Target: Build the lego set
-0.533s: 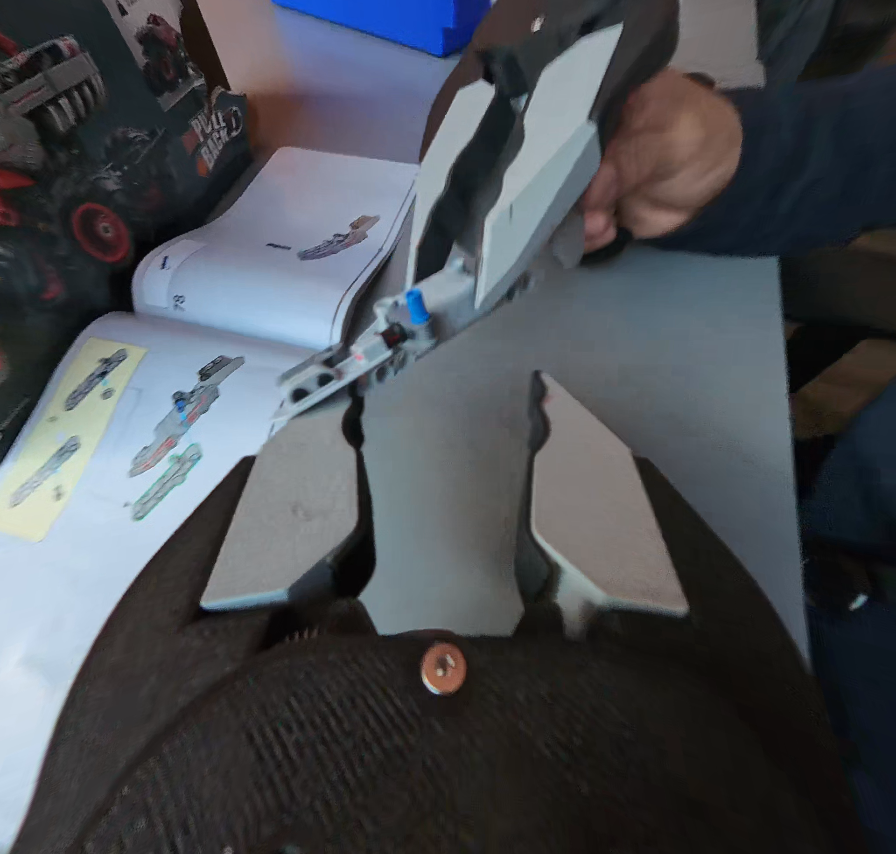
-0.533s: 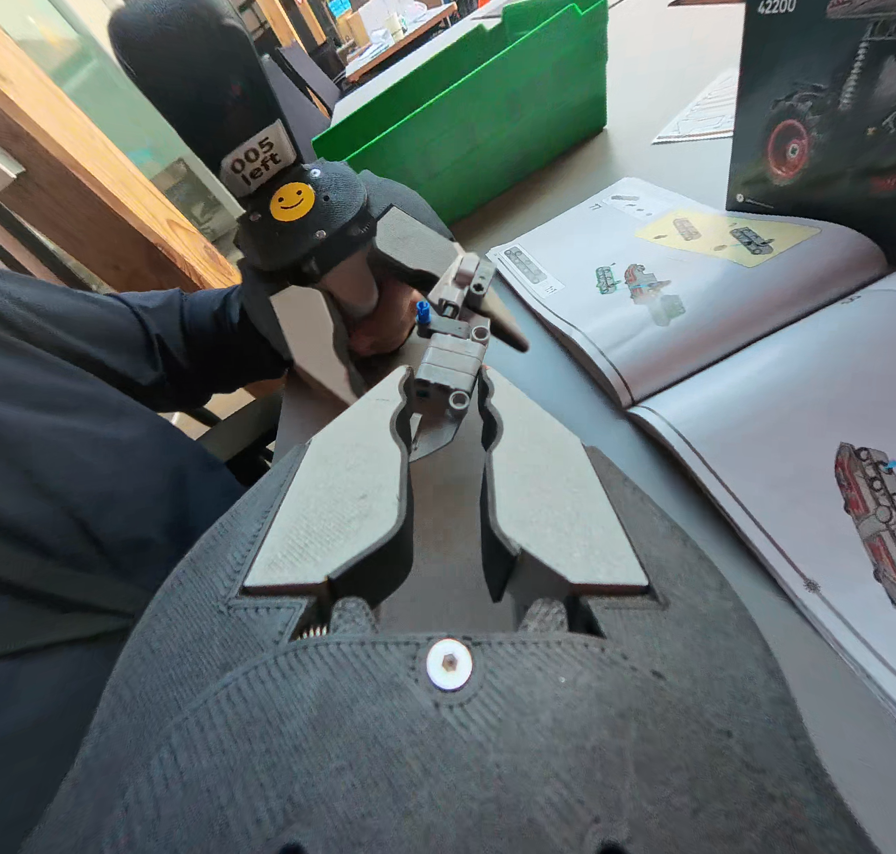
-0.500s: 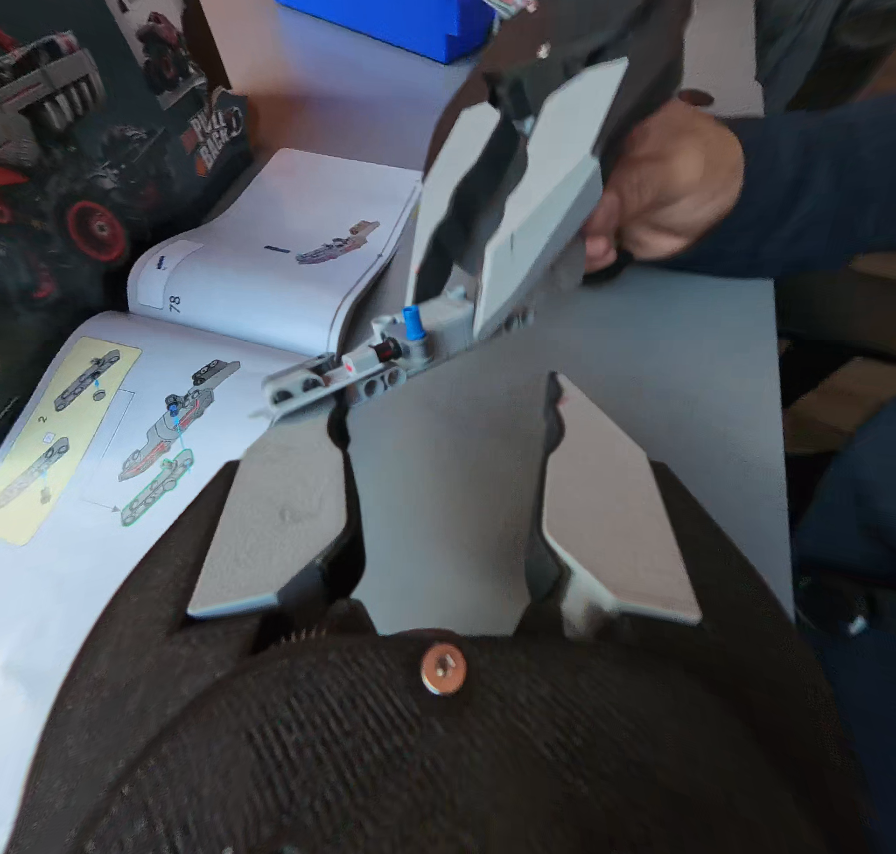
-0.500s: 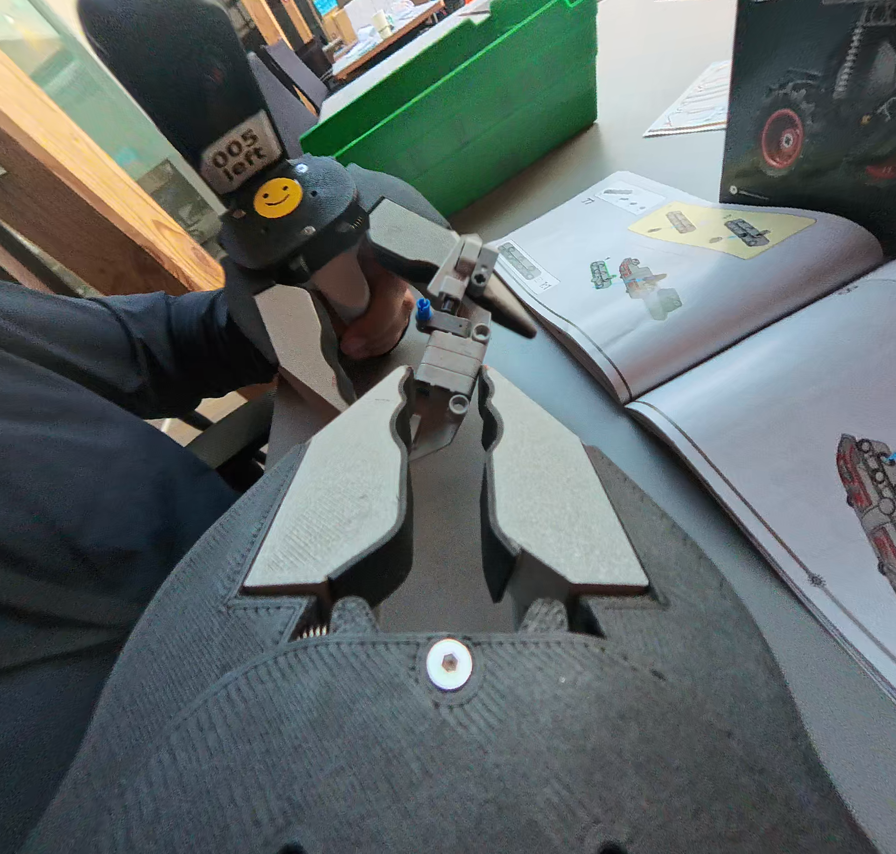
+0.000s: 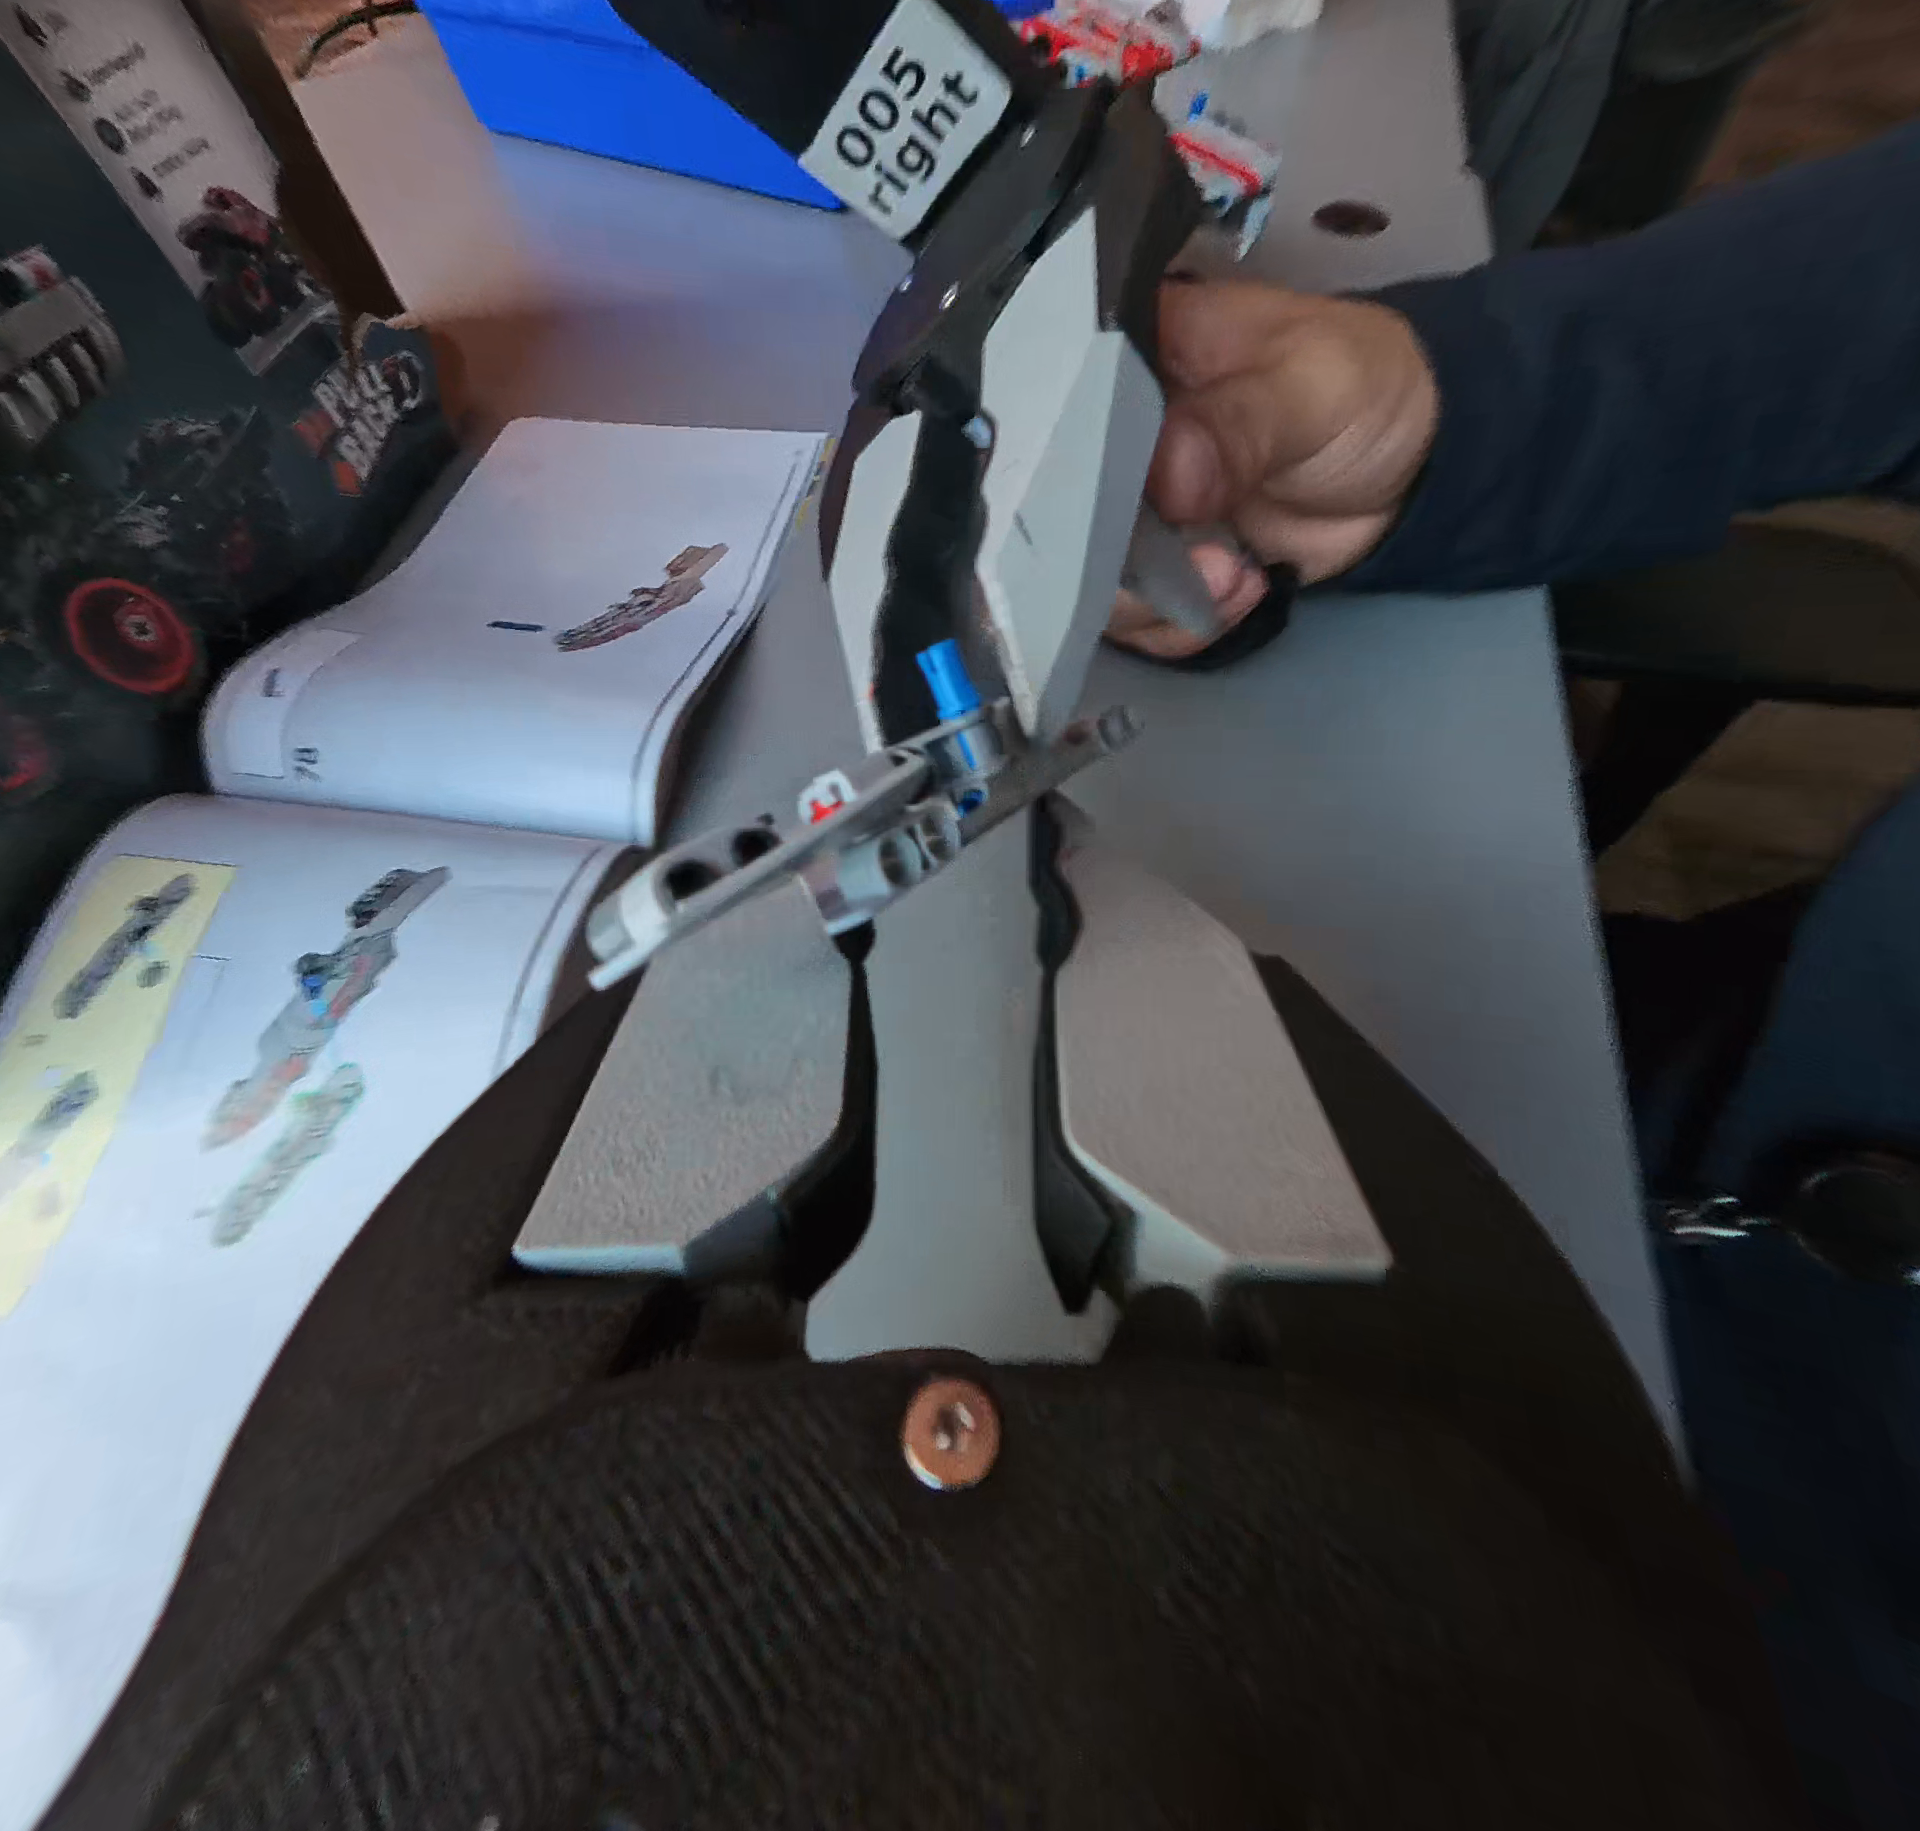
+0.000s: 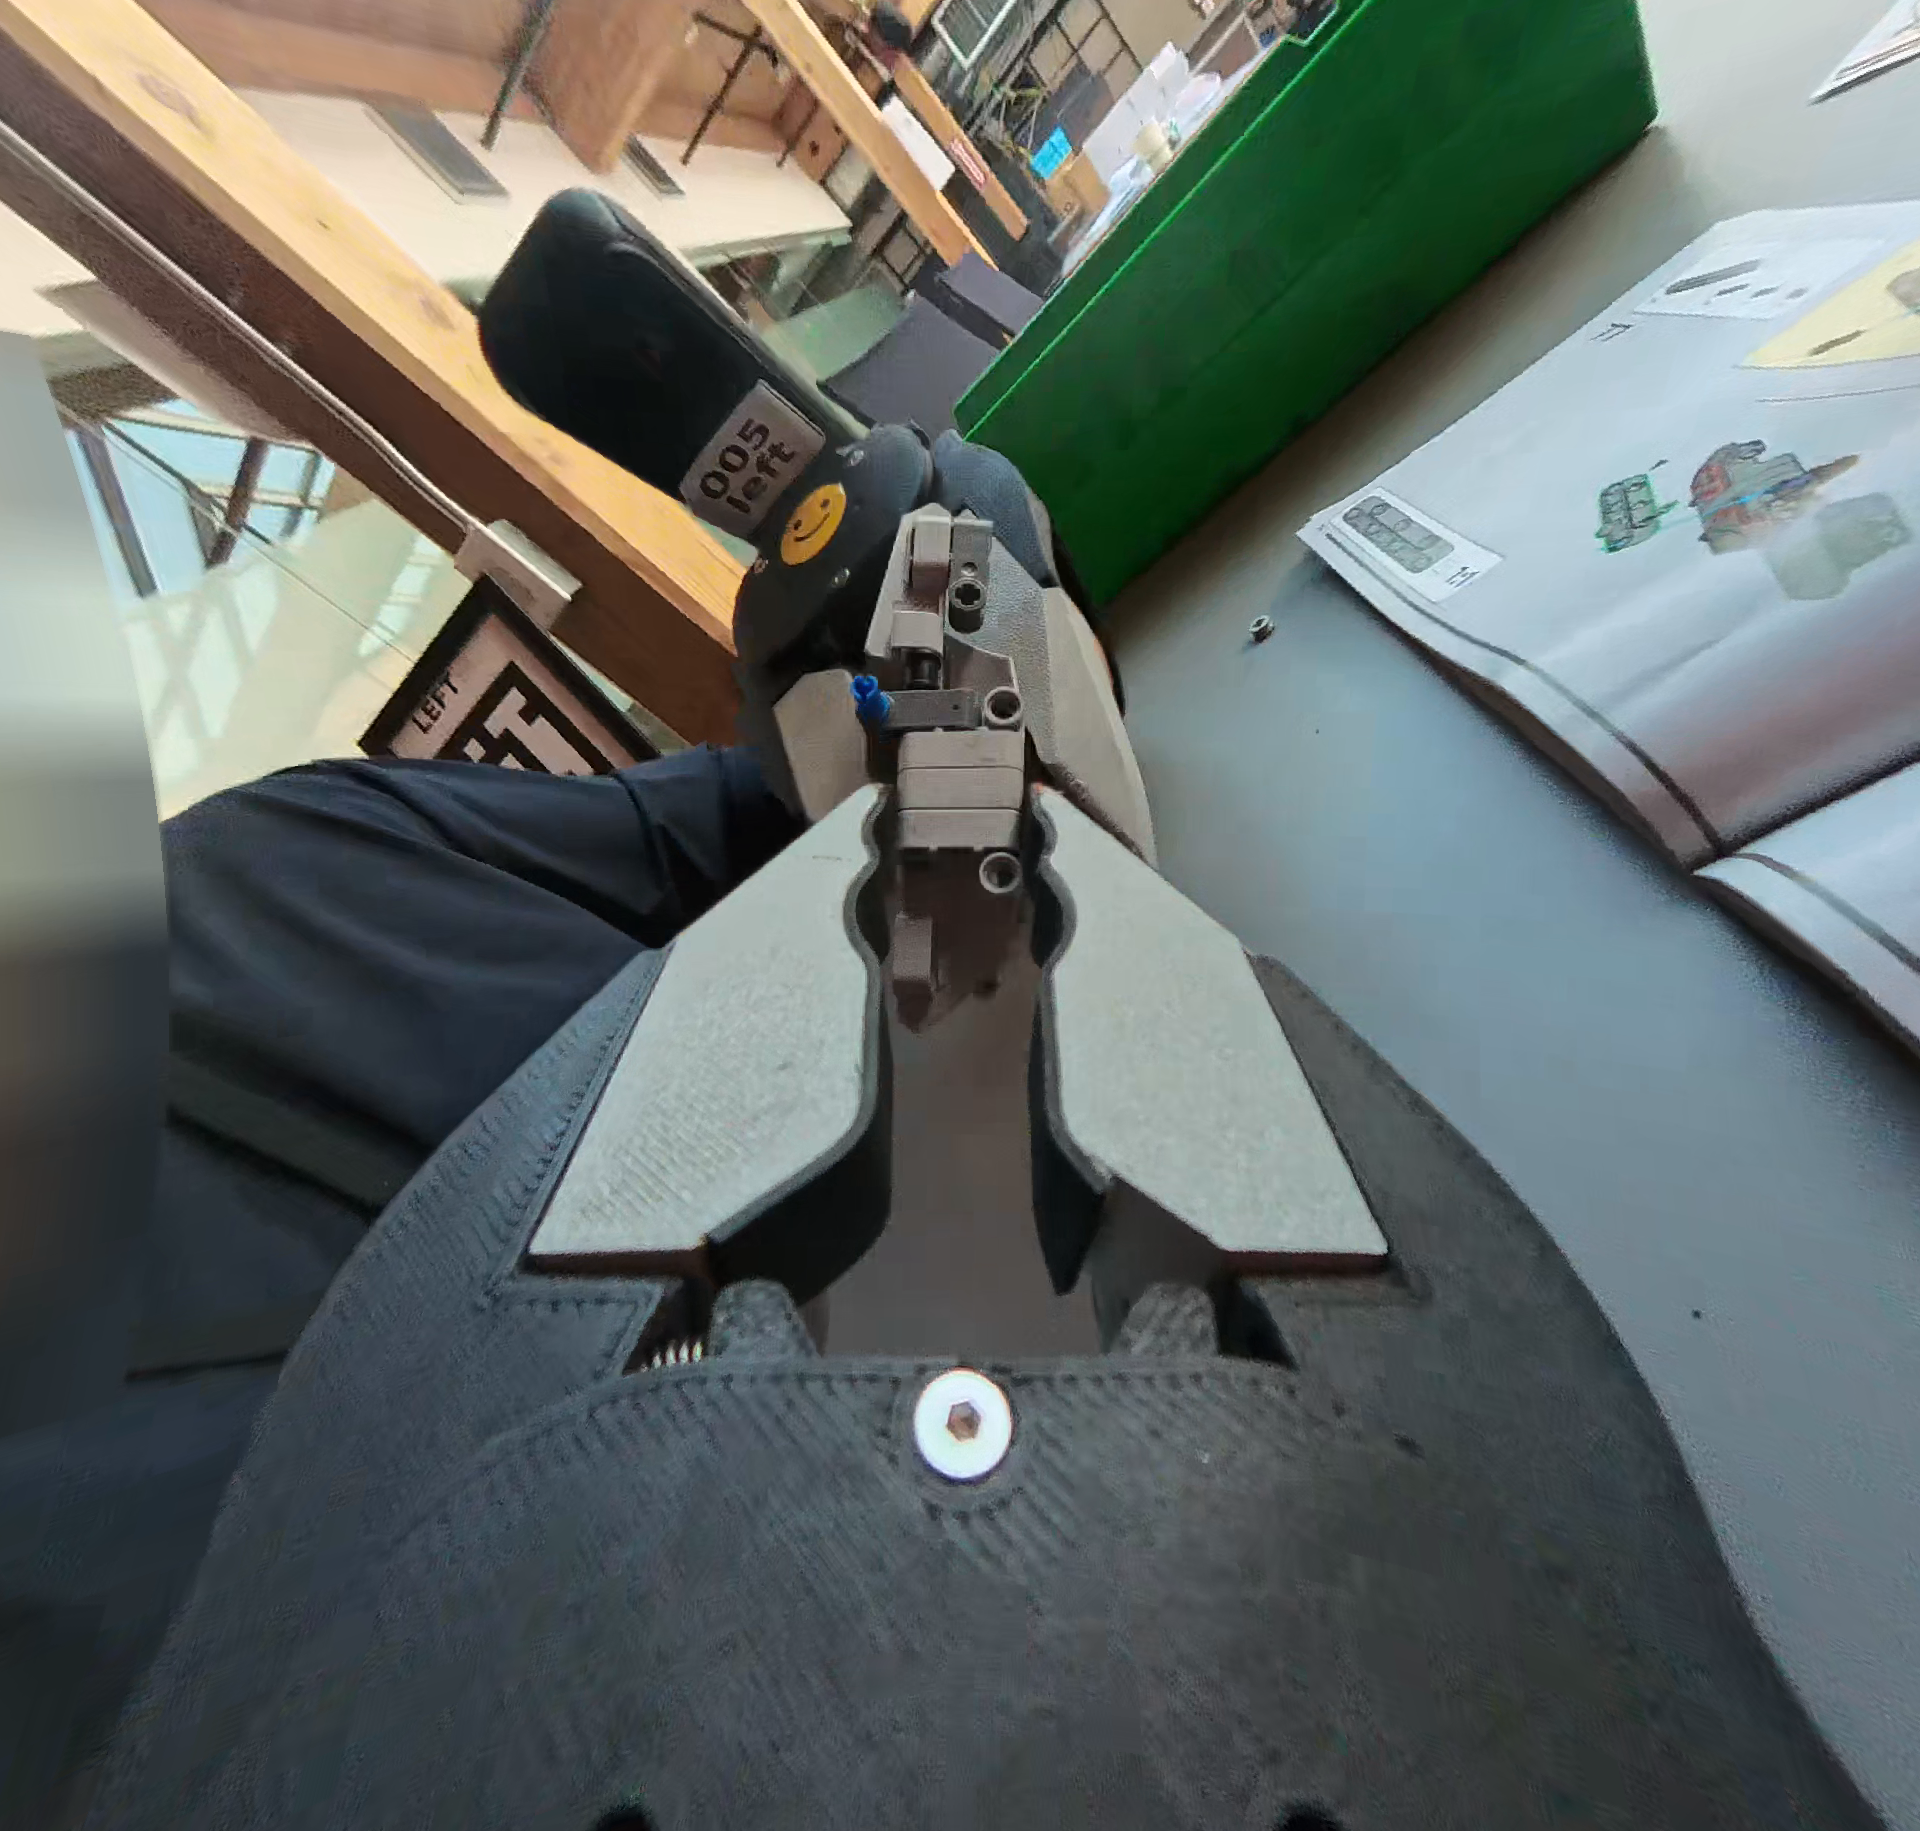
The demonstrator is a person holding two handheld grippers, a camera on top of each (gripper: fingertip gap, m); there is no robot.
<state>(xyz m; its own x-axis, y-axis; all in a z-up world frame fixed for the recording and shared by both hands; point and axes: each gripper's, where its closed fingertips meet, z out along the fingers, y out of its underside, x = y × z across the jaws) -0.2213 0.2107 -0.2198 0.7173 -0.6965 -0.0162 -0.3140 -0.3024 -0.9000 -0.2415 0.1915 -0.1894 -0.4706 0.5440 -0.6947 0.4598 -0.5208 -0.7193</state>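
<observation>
1. The open instruction booklet lies on the table, beside the set's box.
2. The right claw has swung more upright over the last half second, lifting the grey lego assembly clear of the page.
3. The left claw has narrowed but stays spread and empty (likely lining up a regrip); the assembly crosses just past its tips.
4. The right claw is pinching the assembly's end beside the blue pin.
</observation>
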